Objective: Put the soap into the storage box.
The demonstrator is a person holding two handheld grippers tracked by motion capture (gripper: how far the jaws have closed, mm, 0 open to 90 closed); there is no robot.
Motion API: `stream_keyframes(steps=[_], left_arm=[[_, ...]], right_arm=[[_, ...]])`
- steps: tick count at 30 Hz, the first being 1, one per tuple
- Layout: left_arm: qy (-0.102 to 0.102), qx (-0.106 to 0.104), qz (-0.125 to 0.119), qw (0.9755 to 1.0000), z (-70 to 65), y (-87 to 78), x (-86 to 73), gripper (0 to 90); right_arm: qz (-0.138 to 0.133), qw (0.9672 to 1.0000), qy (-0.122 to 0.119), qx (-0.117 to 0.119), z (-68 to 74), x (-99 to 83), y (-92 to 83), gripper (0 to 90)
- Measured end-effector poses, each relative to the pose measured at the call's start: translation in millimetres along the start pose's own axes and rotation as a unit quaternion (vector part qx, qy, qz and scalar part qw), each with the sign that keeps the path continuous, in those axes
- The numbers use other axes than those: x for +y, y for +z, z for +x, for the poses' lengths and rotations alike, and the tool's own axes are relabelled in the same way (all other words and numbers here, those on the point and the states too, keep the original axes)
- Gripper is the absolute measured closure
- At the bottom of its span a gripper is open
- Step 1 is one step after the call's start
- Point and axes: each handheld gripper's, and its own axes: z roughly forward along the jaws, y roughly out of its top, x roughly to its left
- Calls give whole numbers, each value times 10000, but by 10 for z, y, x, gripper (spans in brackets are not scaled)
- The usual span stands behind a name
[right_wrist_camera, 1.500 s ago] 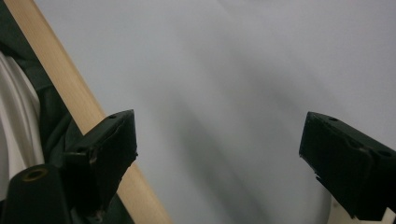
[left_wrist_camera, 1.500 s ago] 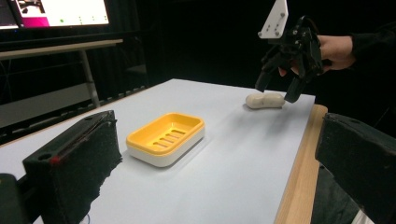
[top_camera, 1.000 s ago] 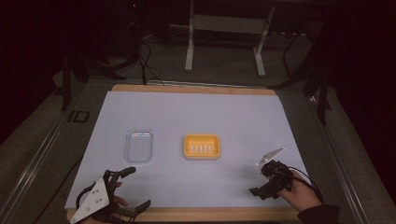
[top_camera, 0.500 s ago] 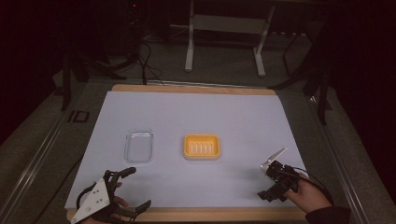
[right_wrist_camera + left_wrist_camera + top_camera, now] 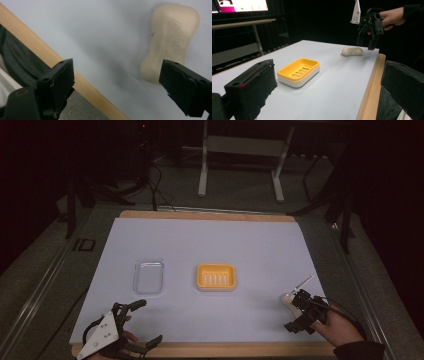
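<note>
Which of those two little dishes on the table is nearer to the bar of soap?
The orange soap dish in the middle. The clear lid lies farther left, away from the cream soap bar beside the right gripper.

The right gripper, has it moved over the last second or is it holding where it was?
Yes. The right gripper has pulled back toward the table's wooden near edge, away from the yellow soap dish, open above the soap bar.

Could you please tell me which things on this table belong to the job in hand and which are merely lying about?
In the job: soap bar, right gripper open above it, probably the yellow soap dish.

Lying about: clear lid, left gripper resting open.
</note>
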Motion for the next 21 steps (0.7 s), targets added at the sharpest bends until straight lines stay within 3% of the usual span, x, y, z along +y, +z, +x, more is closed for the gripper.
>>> stream_keyframes(steps=[14, 21], left_arm=[[-1, -69, 4, 10000, -9, 10, -1, 1], [5, -90, 0, 10000, -12, 10, -2, 1]], right_arm=[[117, 9993, 333, -99, -314, -17, 31, 129], [-111, 9994, 336, 44, -408, -29, 93, 151]])
